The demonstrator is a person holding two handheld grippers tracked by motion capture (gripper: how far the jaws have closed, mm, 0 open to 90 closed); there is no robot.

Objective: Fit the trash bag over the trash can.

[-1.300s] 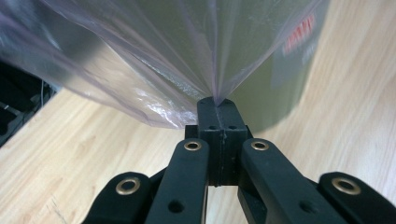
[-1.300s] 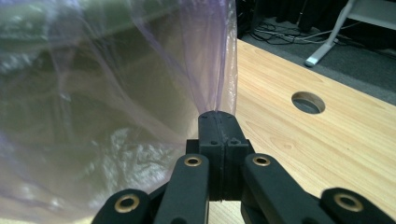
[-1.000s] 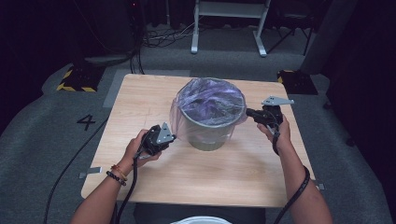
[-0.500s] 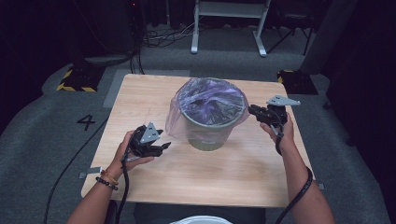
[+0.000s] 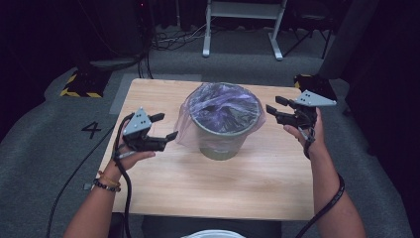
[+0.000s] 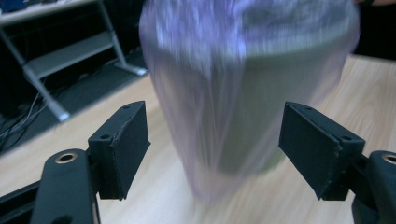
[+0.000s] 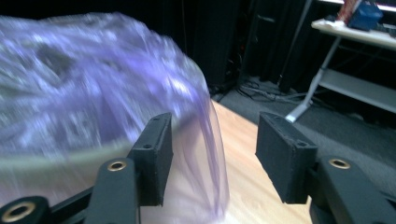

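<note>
The left gripper [image 5: 167,126] has its jaws apart with nothing between the pads; they have just been opening, and in the left gripper view the bin [image 6: 261,107] with its purple bag [image 6: 196,93] stands ahead of the gap, beyond the jaw tips and not touched by them. The right gripper [image 5: 275,107] also has its jaws spread and empty, having just been opening as well; in the right gripper view the loose skirt of the bag [image 7: 140,107] shows past the left-hand jaw, apart from the pads. From the high view, the bin [image 5: 224,136] stands upright near the middle of the wooden table [image 5: 257,183], between the two grippers, with the bag [image 5: 223,106] stretched over its rim and hanging down its left side. The left gripper hovers just left of the bag's hanging edge, the right one just right of the rim. Behind the table, a metal stand [image 5: 245,25] sits on the grey floor.
</note>
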